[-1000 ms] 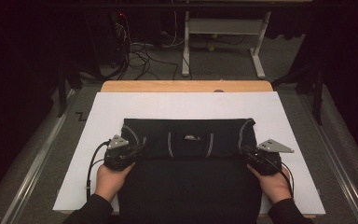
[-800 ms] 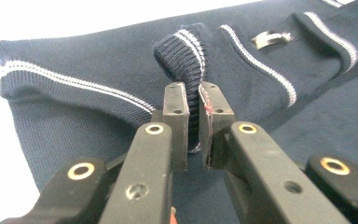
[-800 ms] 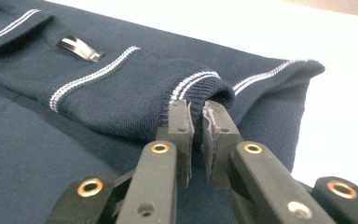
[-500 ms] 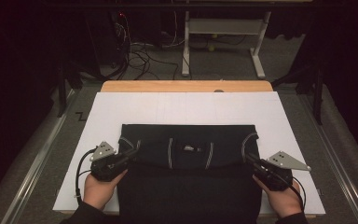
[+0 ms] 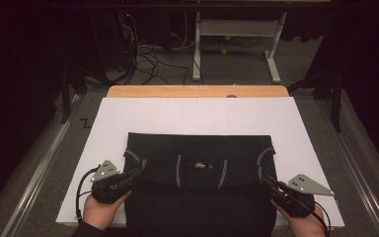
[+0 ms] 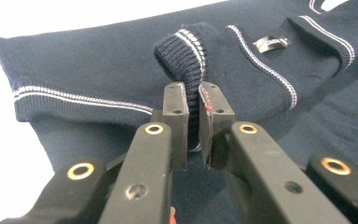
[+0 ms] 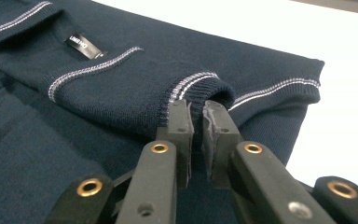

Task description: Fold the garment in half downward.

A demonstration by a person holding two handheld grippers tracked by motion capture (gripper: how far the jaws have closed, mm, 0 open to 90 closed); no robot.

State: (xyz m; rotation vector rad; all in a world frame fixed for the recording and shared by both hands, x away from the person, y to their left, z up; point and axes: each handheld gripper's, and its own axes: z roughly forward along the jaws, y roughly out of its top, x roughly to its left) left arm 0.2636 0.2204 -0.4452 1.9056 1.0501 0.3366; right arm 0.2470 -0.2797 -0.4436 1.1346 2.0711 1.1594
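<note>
A dark navy knit garment (image 5: 197,197) with thin white stripes lies folded on the white sheet (image 5: 197,116), its neck label (image 5: 202,165) facing up. My left gripper (image 5: 137,173) is at the fold's left end, shut on a ribbed, striped cuff (image 6: 182,51). In the left gripper view my left gripper (image 6: 192,88) pinches that knit between its pads. My right gripper (image 5: 267,180) holds the fold's right end. In the right gripper view my right gripper (image 7: 196,107) is shut on the ribbed striped edge (image 7: 200,84). A hand grips each tool near the table's front edge.
The sheet covers a wooden table (image 5: 197,91) with bare white room behind and beside the garment. Metal rails (image 5: 34,177) run along both sides. Beyond the table stand a desk frame (image 5: 237,29) and floor cables (image 5: 148,54) in the dark.
Both hands have moved outward and toward the front edge with the knit still pinched. The folded top part now lies wider and flatter, drawn slightly nearer.
</note>
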